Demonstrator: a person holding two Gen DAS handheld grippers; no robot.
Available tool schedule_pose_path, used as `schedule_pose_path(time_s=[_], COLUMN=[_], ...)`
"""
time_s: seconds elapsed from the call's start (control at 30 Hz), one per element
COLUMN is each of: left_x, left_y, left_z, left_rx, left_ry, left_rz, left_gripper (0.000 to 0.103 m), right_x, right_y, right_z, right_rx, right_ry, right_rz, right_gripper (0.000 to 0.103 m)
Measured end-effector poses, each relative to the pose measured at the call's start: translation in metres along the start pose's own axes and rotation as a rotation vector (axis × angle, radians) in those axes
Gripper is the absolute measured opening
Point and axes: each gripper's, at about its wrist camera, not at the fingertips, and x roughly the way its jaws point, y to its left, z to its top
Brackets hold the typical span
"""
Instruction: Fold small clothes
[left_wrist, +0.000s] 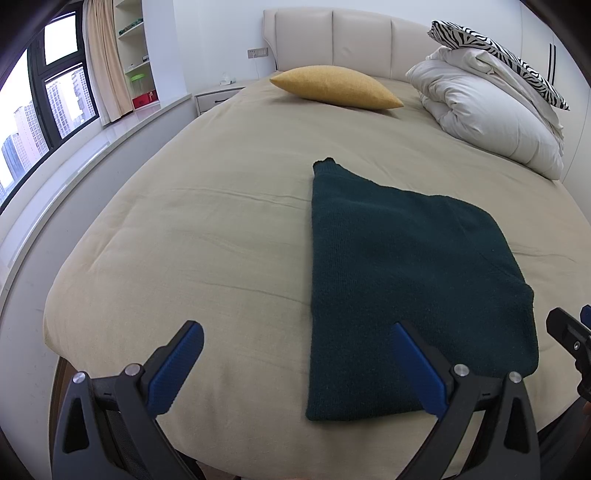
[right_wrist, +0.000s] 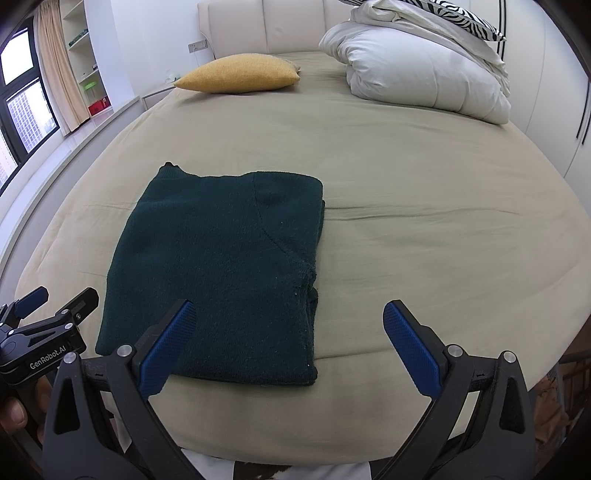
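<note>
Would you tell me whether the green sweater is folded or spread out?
Folded. The sweater lies on the bed as a compact rectangle, layered edges showing along its right side.

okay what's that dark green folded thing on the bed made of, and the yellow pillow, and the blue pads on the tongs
Dark green garment: looks like a soft knit, perhaps wool or acrylic; fine ribbing, fuzzy matte surface.
Yellow pillow: seems a coarse woven fabric; grainy matte texture.
Blue pads on the right tongs: probably rubber or textured plastic; a fine raised grid shows. The exact material can't be told.
</note>
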Motion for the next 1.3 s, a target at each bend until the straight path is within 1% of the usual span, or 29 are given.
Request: schedule_pose_path(time_s=[1.3], left_x=[0.0008], left_y=[0.0009], left_z=[0.0009], left_rx=[0.003], left_ry=[0.001], left_rz=[0.0], left_gripper=[0.103], right_x=[0.0029], right_y=[0.0028], right_z=[-0.0041], right_rx=[0.001], right_ry=[0.006], right_rz=[0.004], right_gripper=[0.103])
